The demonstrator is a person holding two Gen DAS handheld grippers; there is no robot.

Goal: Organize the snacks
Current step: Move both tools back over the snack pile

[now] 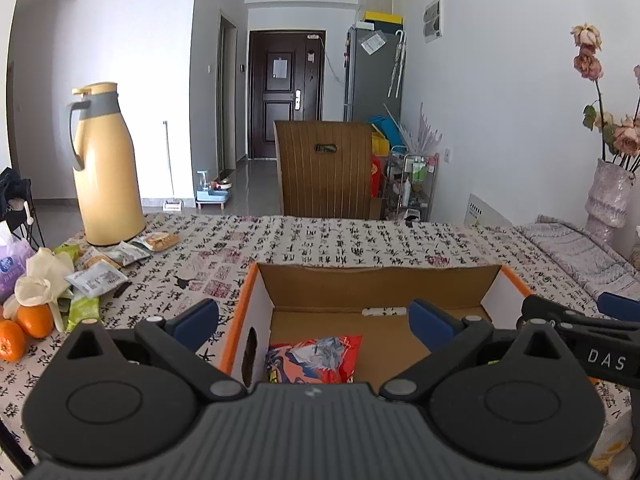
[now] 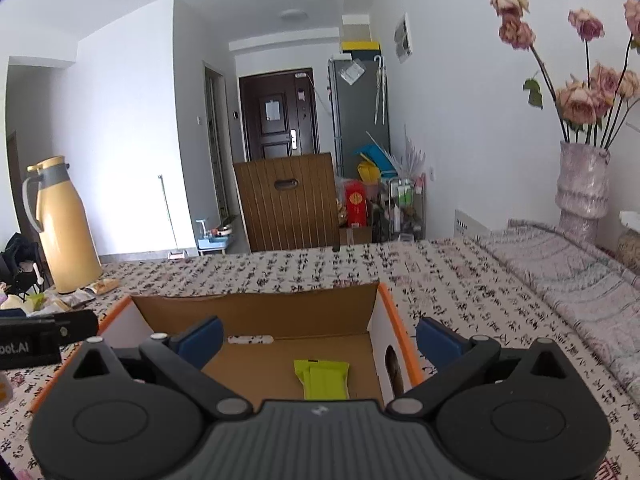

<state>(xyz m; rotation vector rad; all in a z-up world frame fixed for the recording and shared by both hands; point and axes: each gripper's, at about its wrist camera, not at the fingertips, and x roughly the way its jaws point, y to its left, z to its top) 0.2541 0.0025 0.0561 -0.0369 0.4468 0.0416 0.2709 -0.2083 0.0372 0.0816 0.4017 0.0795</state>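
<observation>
Now, grippers: the left gripper (image 1: pixel 314 318) and right gripper (image 2: pixel 318 338) hang over the box (image 1: pixel 246 300), both spread wide and empty.
Box: a red packet (image 1: pixel 316 358) and a green packet (image 2: pixel 324 378) lie on its floor.
Pile: loose snacks (image 1: pixel 100 276) wait left, near the thermos (image 1: pixel 106 168).
Advice: lift clear of the rim, then pinch one packet by its edge.

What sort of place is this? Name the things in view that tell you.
Most likely a small lived-in flat: a front door down a hallway, a fridge beside it, and a cloth-covered table holding a thermos jug and a cardboard box.
</observation>
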